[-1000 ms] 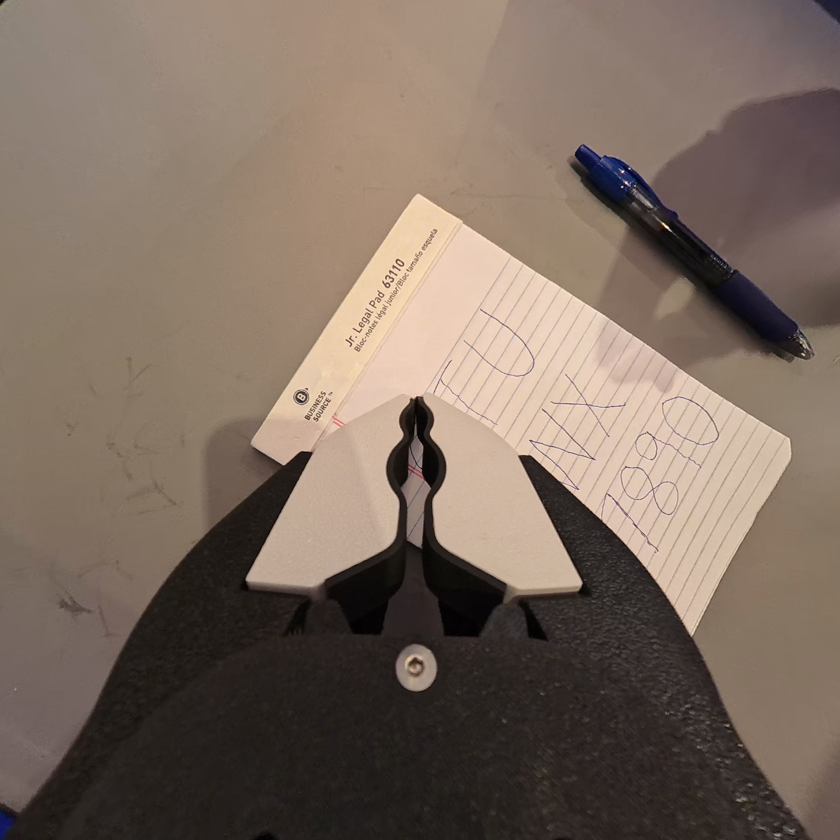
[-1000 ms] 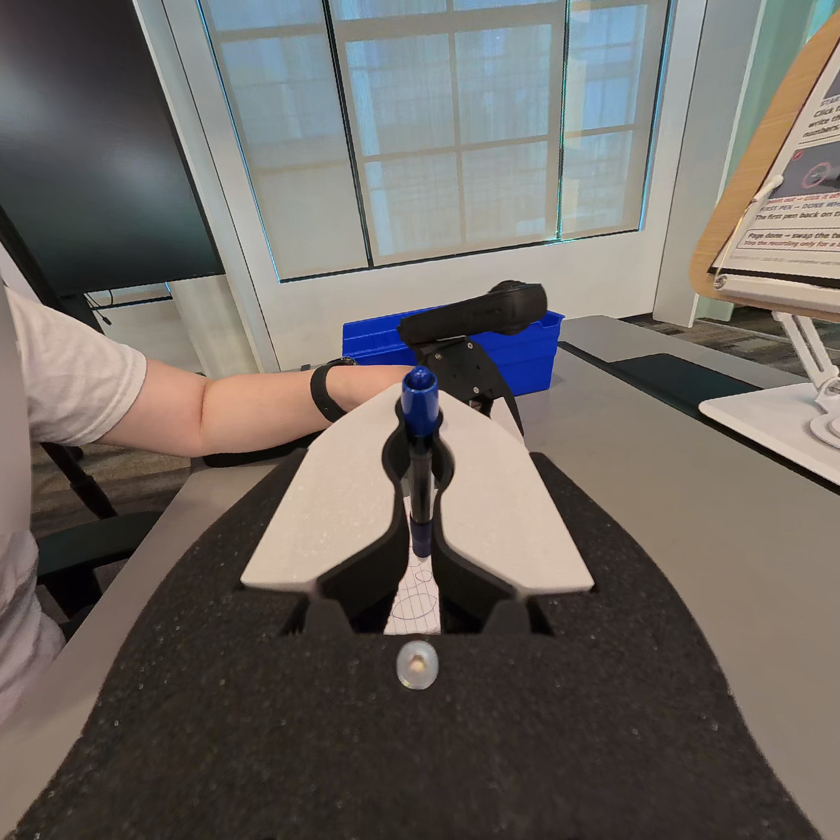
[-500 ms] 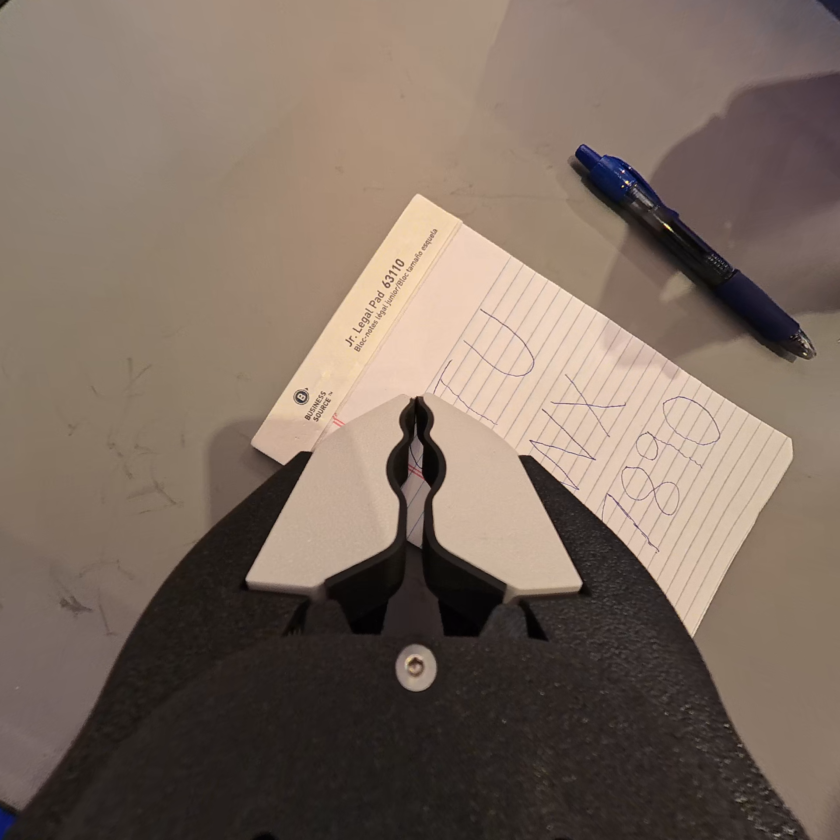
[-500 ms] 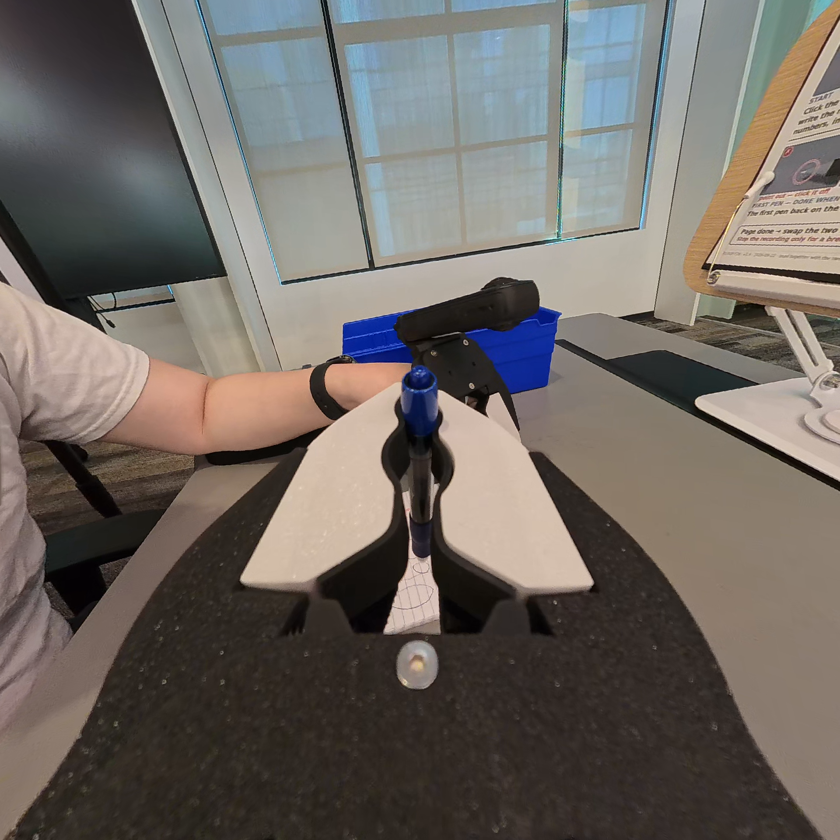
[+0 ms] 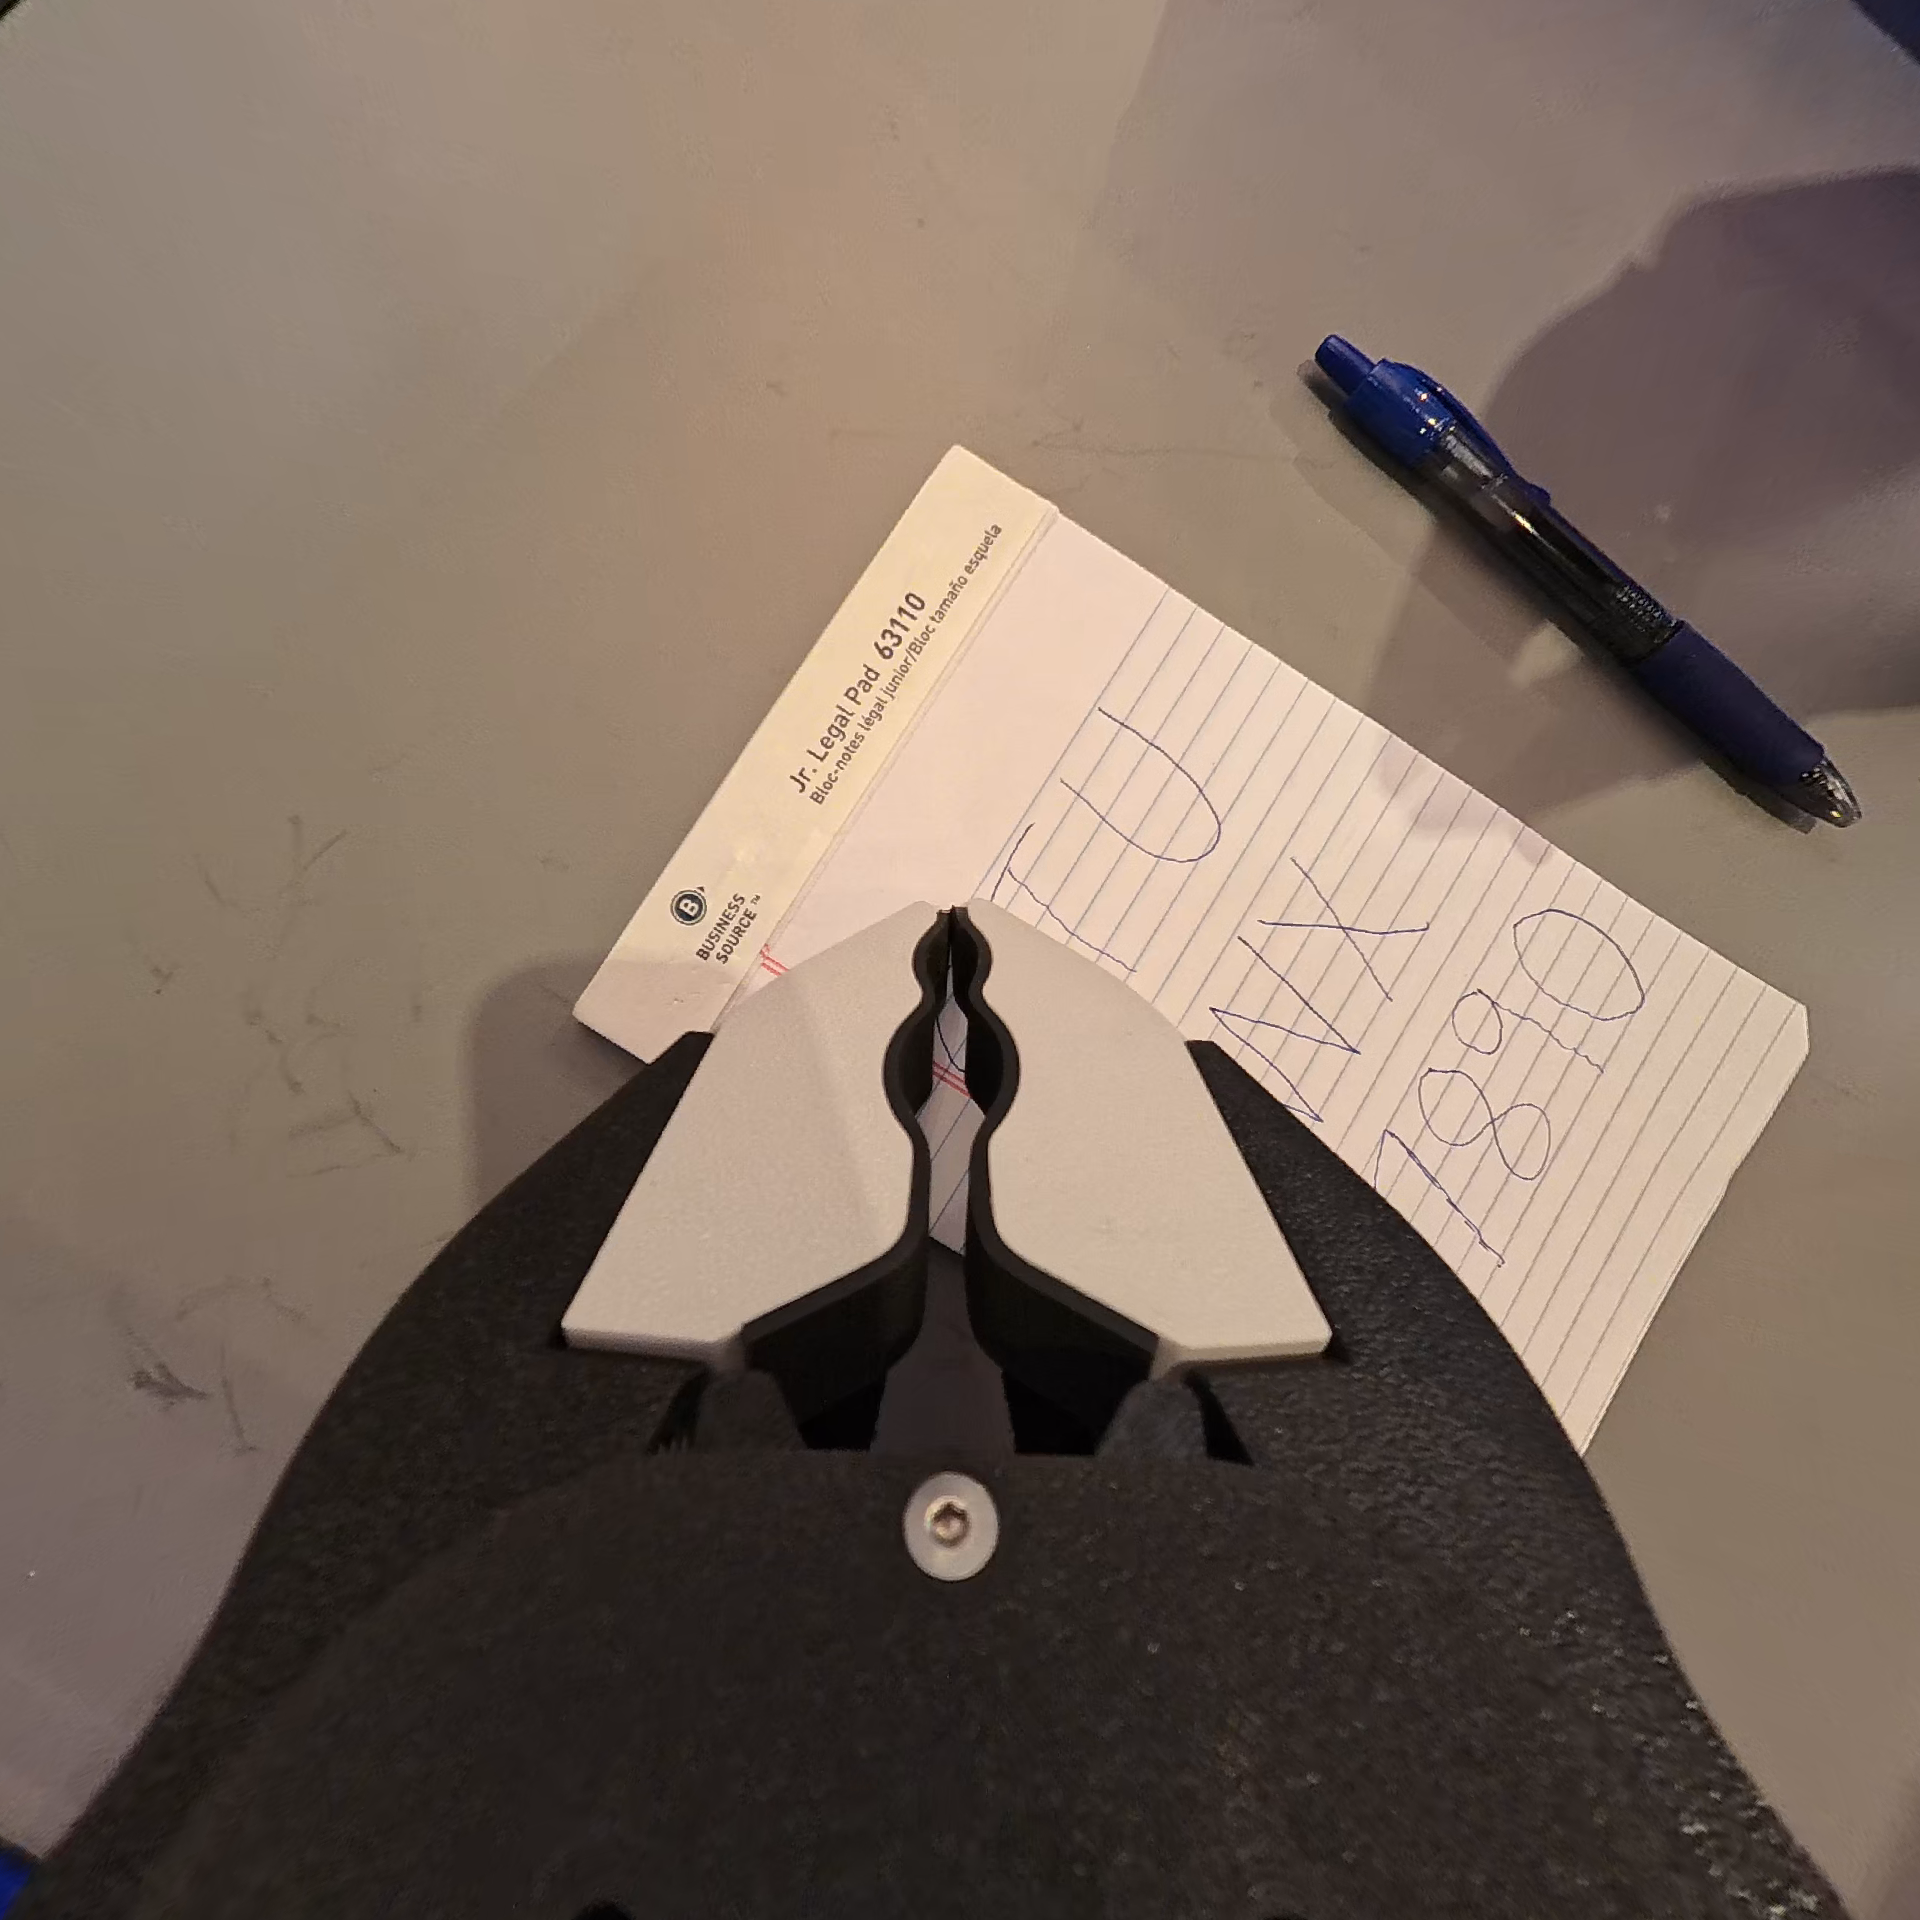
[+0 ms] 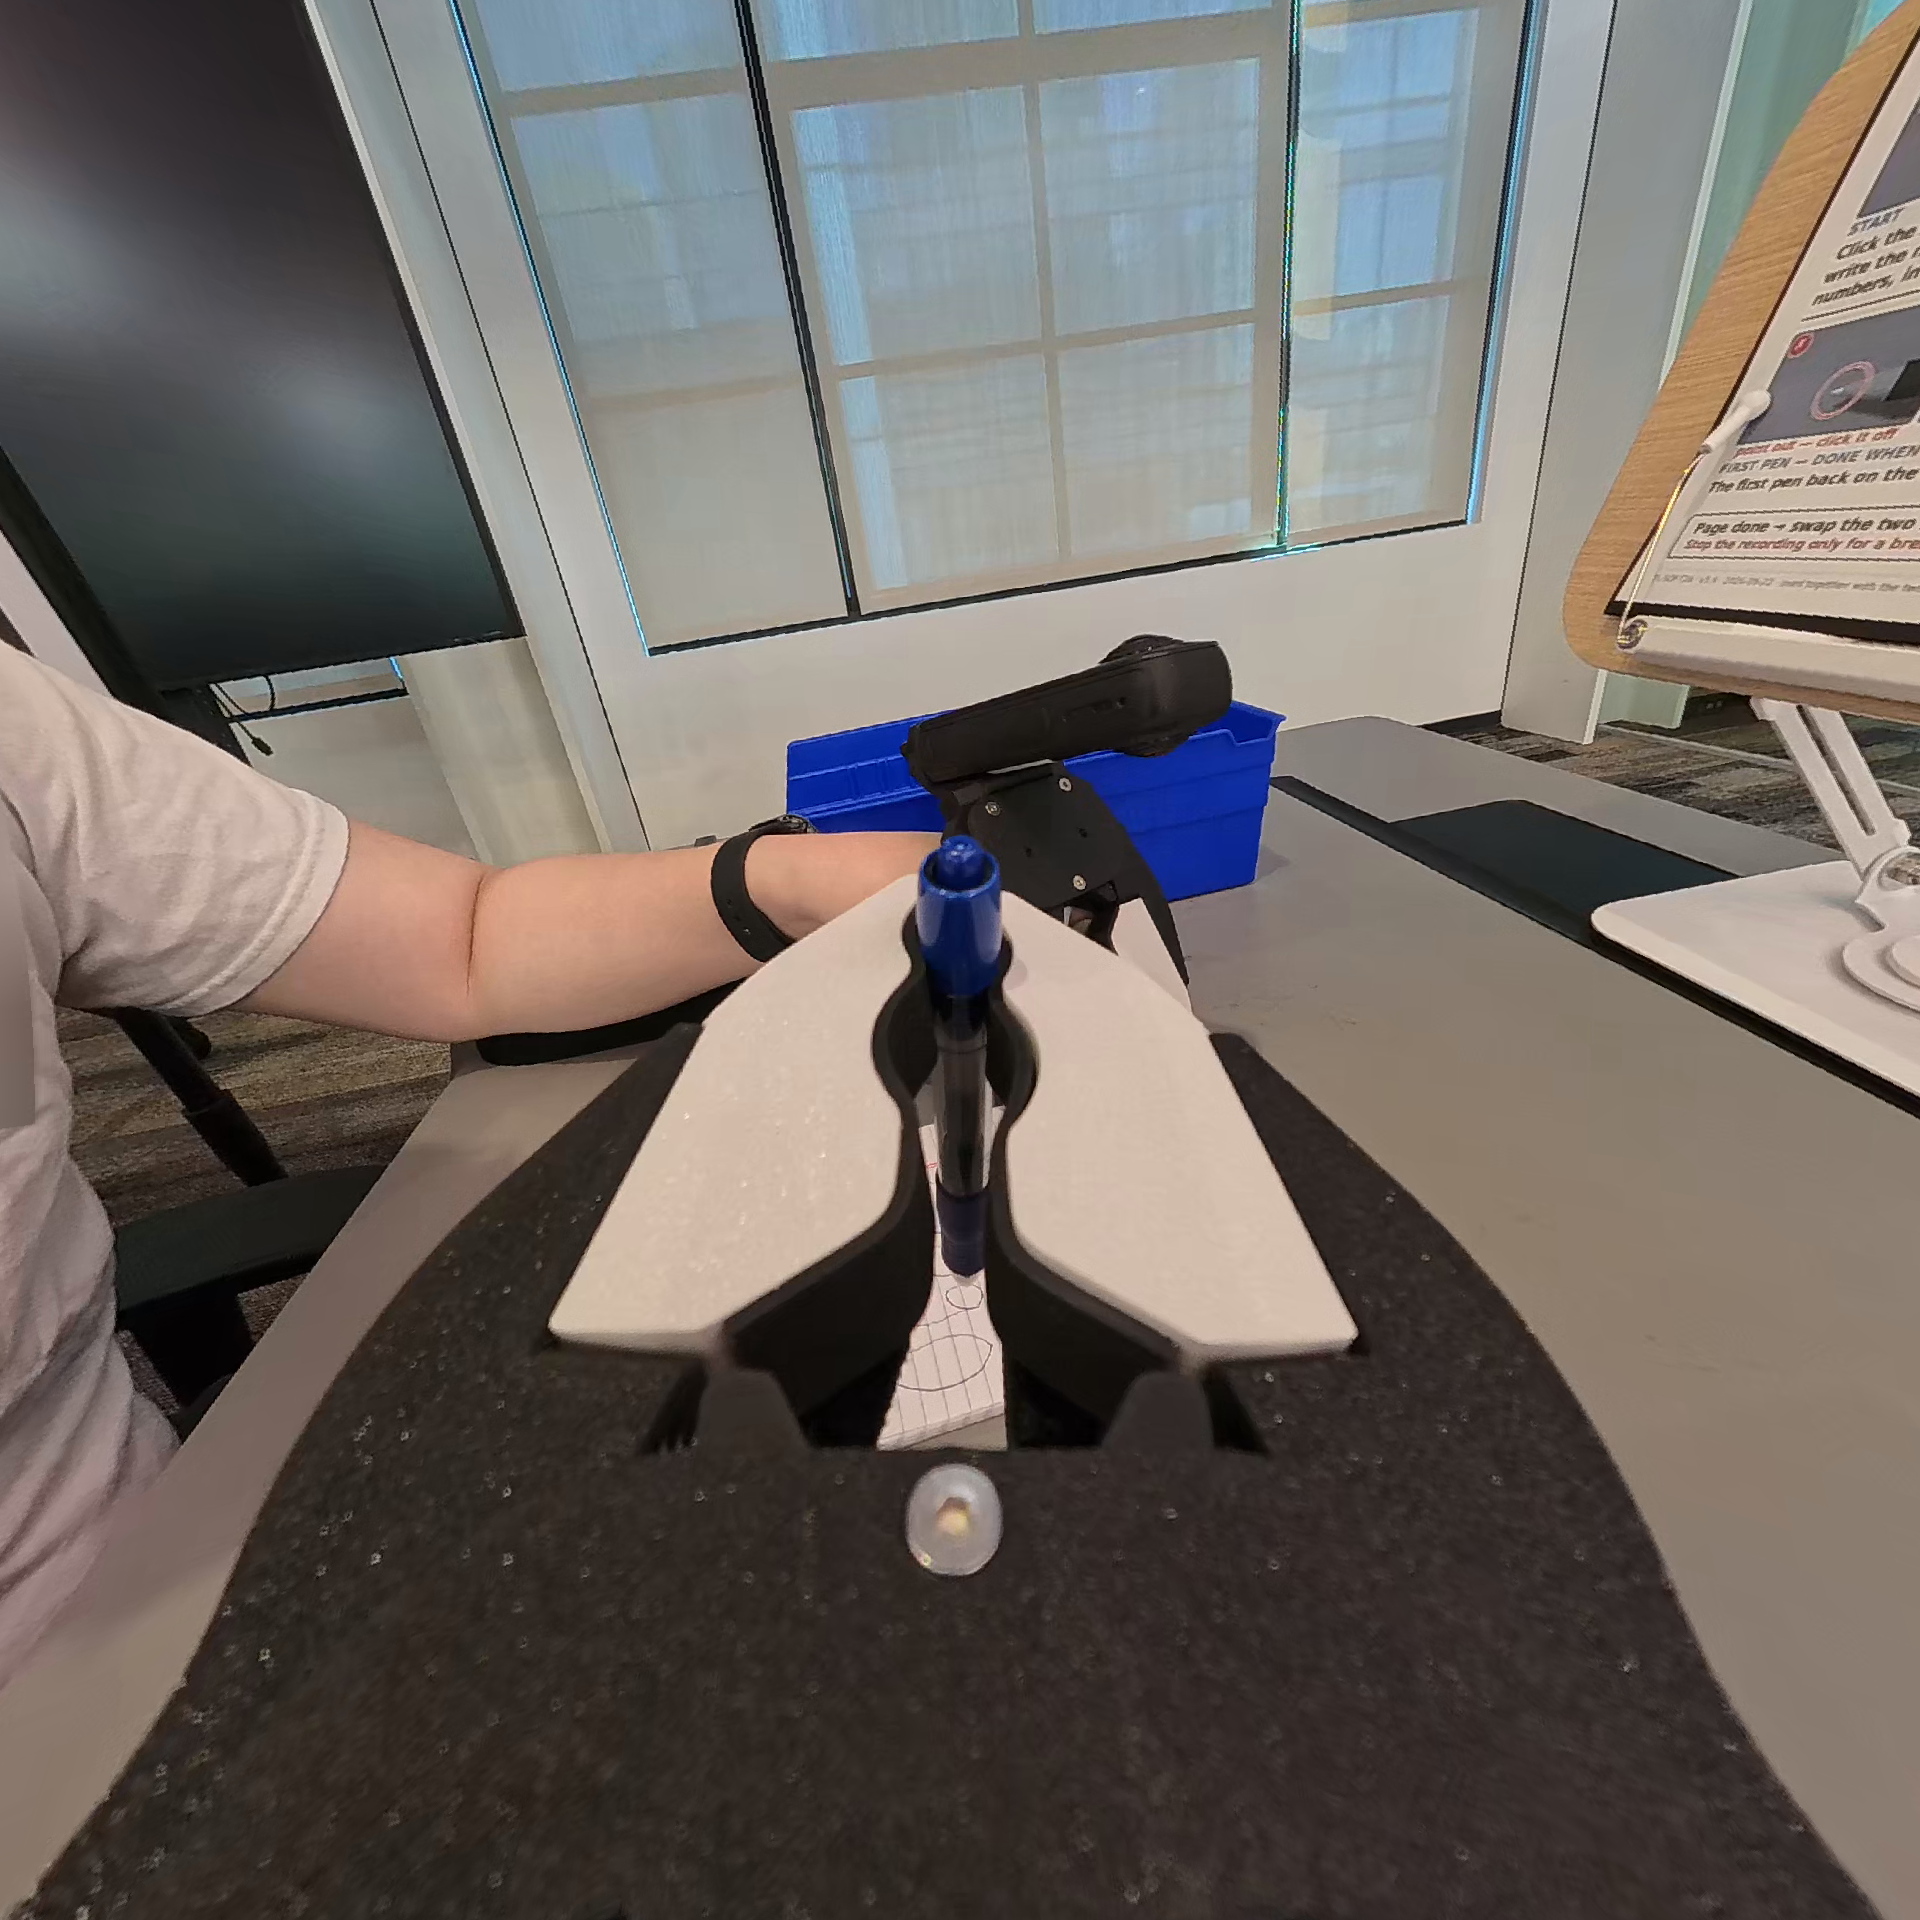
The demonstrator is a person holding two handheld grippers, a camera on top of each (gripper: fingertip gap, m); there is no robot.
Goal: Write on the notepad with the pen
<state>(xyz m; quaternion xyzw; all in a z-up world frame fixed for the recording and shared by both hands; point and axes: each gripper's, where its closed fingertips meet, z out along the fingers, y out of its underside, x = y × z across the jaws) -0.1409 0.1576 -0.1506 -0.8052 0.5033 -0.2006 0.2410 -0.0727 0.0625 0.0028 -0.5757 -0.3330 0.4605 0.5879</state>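
Right wrist view: pen [image 6: 957, 1049] upright between closed jaws.

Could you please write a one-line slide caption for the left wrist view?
Shut left tool poised over a white lined notepad bearing blue handwriting, with a blue retractable pen lying beside it on the grey table.

The left gripper [image 5: 952, 914] points steeply downward, its grey fingers [image 5: 774, 1132] brought together so the tips meet, with only the wavy slot between them left showing; nothing sits in that slot. The right gripper [image 6: 958, 940] is held nearly level, looking forward, its jaws clamped on an upright pen [image 6: 957, 1049] whose blue cap end stands just above the fingertips. Ahead of the right gripper, the person's bare left forearm [image 6: 582, 940] reaches across from the left, a black band on the wrist, holding the left gripper [image 6: 1049, 831] tilted down.
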